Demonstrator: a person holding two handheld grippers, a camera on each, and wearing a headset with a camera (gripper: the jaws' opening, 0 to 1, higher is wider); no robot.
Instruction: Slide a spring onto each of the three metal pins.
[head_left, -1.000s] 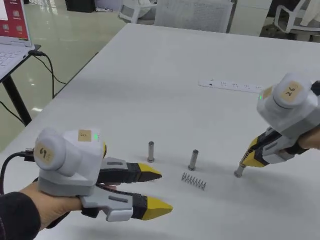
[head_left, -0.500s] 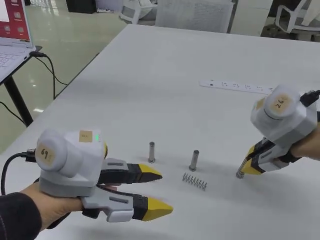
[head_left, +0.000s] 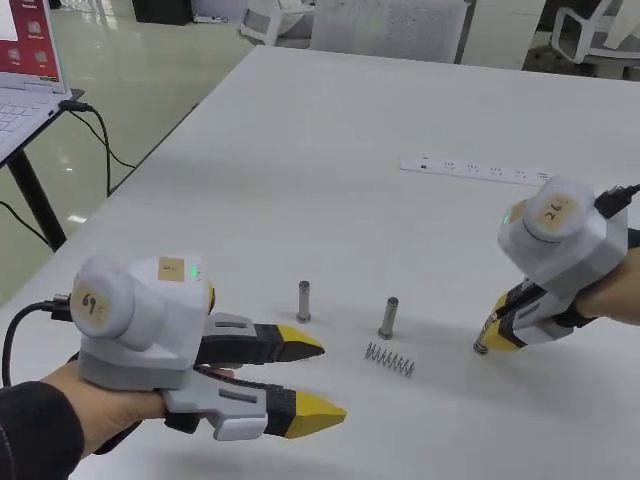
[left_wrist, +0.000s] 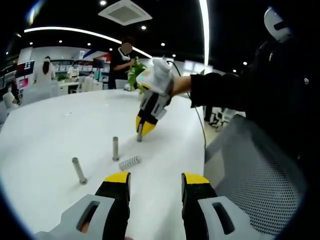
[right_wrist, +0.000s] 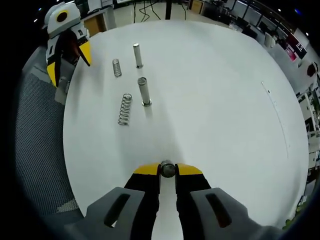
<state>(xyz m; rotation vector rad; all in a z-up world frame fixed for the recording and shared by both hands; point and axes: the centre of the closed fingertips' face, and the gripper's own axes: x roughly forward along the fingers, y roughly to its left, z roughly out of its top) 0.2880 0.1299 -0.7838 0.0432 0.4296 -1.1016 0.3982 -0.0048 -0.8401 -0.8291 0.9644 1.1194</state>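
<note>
Loose spring (head_left: 389, 360): light, compressible, likely rolls; take mid-coil. Right gripper (right_wrist: 167, 175) nipped on second spring (right_wrist: 167, 168); left gripper (left_wrist: 156, 179) agape, empty.

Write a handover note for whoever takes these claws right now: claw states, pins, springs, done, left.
Left claw: open, empty, near the left pin.
Right claw: shut on the held spring at the right pin; seating unclear.
Left pin and middle pin: upright, bare.
First loose spring lies by the middle pin, second loose spring by the left claw.
Done: none confirmed.
Left: finish this spring, then two more.
</note>
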